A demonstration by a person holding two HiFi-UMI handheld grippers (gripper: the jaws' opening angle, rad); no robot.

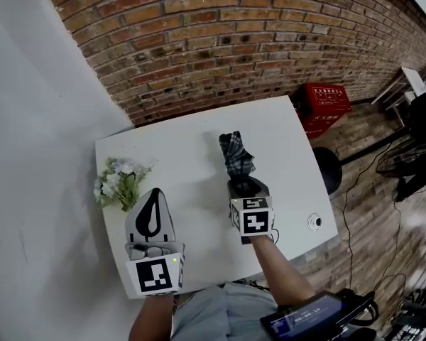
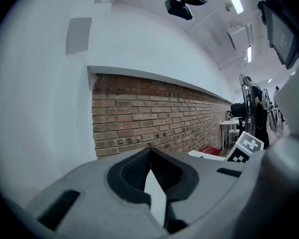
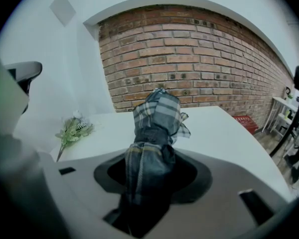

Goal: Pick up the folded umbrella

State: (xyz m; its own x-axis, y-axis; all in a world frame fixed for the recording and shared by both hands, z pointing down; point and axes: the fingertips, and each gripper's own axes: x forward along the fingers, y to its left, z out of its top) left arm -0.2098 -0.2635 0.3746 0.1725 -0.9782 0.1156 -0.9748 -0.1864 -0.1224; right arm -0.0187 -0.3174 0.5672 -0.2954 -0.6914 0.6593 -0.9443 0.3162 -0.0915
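Observation:
The folded umbrella (image 1: pixel 236 155) is a dark plaid bundle, and my right gripper (image 1: pixel 247 185) is shut on its near end. It sticks out from the jaws toward the brick wall, lifted off the white table (image 1: pixel 192 162). In the right gripper view the umbrella (image 3: pixel 154 133) fills the gap between the jaws and its plaid tip fans out ahead. My left gripper (image 1: pixel 150 215) hovers over the table's near left part. In the left gripper view its jaw tips meet with nothing between them, so the left gripper (image 2: pixel 150 156) is shut and points almost level at the wall.
A small bunch of white flowers with green leaves (image 1: pixel 118 182) lies at the table's left edge, just beyond the left gripper. A red crate (image 1: pixel 324 106) and a black stool (image 1: pixel 328 169) stand on the floor to the right. A small white round object (image 1: pixel 314 222) sits near the table's right corner.

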